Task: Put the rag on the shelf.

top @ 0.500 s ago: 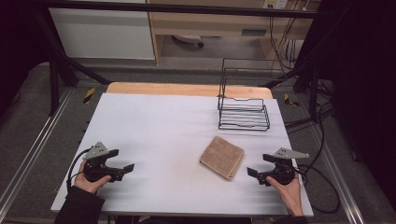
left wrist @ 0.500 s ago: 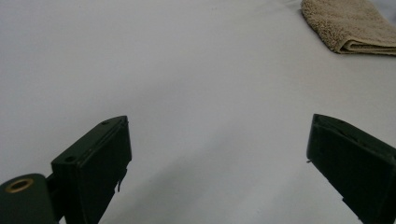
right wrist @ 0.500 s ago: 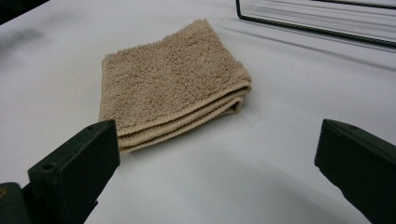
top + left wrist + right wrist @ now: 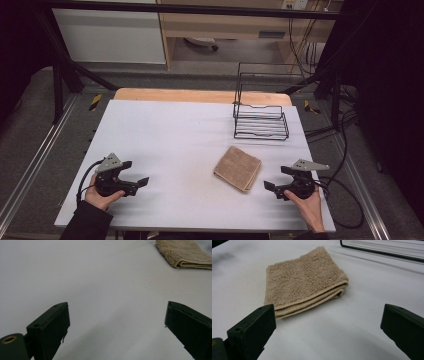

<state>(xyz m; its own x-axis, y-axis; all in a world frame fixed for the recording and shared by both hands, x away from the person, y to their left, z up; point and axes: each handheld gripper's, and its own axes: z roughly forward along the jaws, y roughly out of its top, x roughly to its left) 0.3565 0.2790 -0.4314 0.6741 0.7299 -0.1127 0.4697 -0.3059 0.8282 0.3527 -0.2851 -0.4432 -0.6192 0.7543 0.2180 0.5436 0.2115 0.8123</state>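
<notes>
We saw a folded tan terry towel (image 4: 238,168), square and nubbly with stacked ribbed edges, lying flat just ahead of the right gripper (image 4: 280,178), whose blunt black jaws stood spread wide and empty. Beyond the towel stood a thin black wire rack (image 4: 260,121). The left gripper (image 4: 135,172), well apart from the towel, also had its jaws spread over the smooth matte white table (image 4: 165,135).
</notes>
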